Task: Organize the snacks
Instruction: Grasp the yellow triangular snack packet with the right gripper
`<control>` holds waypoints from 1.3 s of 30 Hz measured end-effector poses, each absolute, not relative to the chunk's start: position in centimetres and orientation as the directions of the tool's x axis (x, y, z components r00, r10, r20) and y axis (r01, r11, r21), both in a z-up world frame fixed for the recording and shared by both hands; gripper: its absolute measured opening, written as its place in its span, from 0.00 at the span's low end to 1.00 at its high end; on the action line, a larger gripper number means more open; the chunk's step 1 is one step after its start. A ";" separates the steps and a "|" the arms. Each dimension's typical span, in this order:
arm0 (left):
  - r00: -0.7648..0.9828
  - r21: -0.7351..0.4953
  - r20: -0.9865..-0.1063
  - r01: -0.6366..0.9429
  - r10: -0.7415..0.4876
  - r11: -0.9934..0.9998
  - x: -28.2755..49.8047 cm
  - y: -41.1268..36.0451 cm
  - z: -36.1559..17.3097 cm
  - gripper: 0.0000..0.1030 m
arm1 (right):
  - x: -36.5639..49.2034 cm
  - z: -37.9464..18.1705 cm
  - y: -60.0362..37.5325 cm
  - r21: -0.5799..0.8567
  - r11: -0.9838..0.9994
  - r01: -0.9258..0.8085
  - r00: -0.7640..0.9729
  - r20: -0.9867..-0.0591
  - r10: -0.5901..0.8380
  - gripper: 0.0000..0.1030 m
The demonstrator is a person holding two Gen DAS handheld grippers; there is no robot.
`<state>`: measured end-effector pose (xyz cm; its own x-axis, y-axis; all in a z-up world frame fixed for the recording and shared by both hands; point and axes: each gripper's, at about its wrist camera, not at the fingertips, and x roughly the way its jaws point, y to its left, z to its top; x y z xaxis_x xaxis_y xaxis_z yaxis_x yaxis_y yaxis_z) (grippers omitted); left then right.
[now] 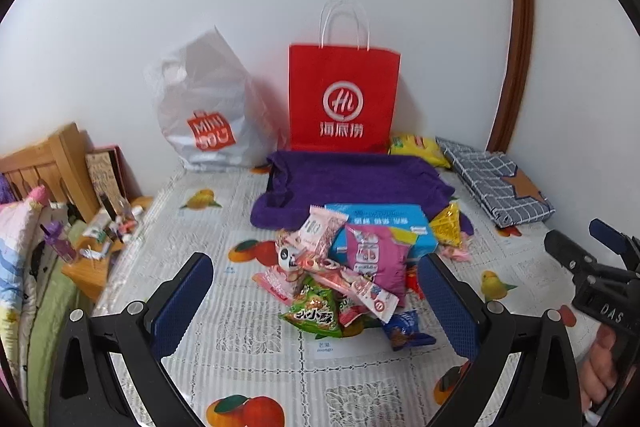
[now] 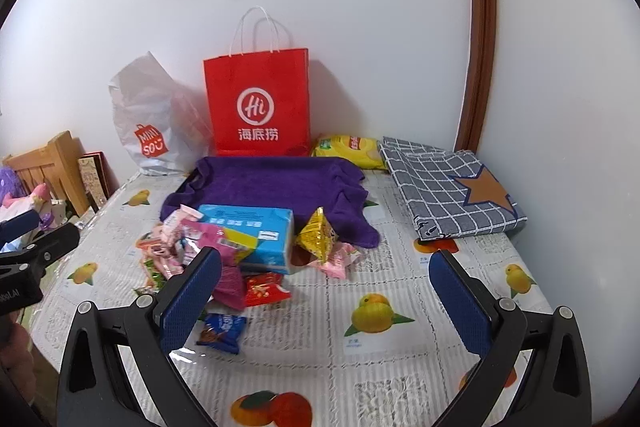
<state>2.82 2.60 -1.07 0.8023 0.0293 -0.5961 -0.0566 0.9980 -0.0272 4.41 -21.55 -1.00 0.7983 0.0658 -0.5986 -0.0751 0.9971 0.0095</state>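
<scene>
Left wrist view: your left gripper (image 1: pixel 316 307) hangs over the near edge of the snack pile (image 1: pixel 344 267), fingers wide apart, nothing between them. The pile sits mid-table on the fruit-print tablecloth (image 1: pixel 240 347), just in front of the purple towel (image 1: pixel 352 179). The spread looks sized for a whole packet, and the green triangular packet (image 1: pixel 316 311) lies closest, on top and unobstructed, so it's my guess for first pick.

Right wrist view: your right gripper (image 2: pixel 324 299) is also spread wide and empty, offset to the pile's right over bare cloth. The blue packet (image 2: pixel 222 331) lies alone just by its left finger, an easy single grab. The yellow triangular packet (image 2: pixel 316 235) leans on the blue box (image 2: pixel 256 231); pull the box first and it'll likely topple.

The red paper bag (image 1: pixel 344 95) and the white plastic bag (image 1: pixel 208 107) stand propped against the wall behind the towel, probably the sort targets. I can't see the mouth of either. A yellow chip bag (image 2: pixel 348 149) lies beside the red bag, well apart from the pile, touching the folded grid-pattern cloth (image 2: pixel 448 187).

Risk: the packets overlap, so a pinch in the middle may drag neighbours. Work from the edges.
</scene>
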 end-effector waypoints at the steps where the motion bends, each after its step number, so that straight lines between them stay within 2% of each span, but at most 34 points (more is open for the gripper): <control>1: 0.794 -0.033 -0.607 -0.053 0.022 0.998 3.3 2.9 -1.5 1.00 | 5.0 -1.5 -21.8 0.012 0.997 -0.072 0.796 -0.602 0.064 1.00; 6: 0.746 -0.045 -0.665 -0.084 0.033 0.995 5.9 4.6 -4.1 0.99 | 7.5 -3.8 -22.4 0.033 0.996 -0.081 0.774 -0.627 0.084 0.96; 8: 0.729 -0.038 -0.683 -0.096 0.045 0.995 6.8 5.4 -5.1 0.99 | 9.1 -5.3 -22.5 0.032 0.996 -0.080 0.744 -0.663 0.081 0.91; 11: 0.715 -0.032 -0.696 -0.113 0.059 0.993 8.1 6.5 -6.3 0.99 | 11.0 -7.3 -22.6 0.020 0.997 -0.077 0.711 -0.699 0.069 0.84; 18: 0.698 -0.072 -0.715 -0.128 0.039 0.989 10.7 9.0 -7.6 0.99 | 16.1 -10.7 -22.2 0.045 0.994 -0.102 0.653 -0.751 0.101 0.79; 20: 0.687 -0.076 -0.725 -0.138 0.040 0.988 11.5 9.6 -8.0 0.99 | 17.8 -11.5 -21.6 0.029 0.992 -0.121 0.638 -0.763 0.101 0.71; 25: 0.661 -0.106 -0.750 -0.141 0.014 0.984 13.1 11.1 -8.9 0.99 | 20.7 -13.4 -20.7 0.029 0.991 -0.130 0.595 -0.797 0.102 0.61; 37: 0.627 -0.102 -0.779 -0.109 -0.011 0.989 14.6 12.6 -10.4 0.99 | 23.9 -16.3 -19.7 0.032 0.987 -0.160 0.538 -0.835 0.114 0.58; 39: 0.610 -0.087 -0.792 -0.103 -0.007 0.991 14.9 12.5 -10.9 0.99 | 24.1 -16.7 -19.5 0.035 0.984 -0.174 0.535 -0.836 0.124 0.51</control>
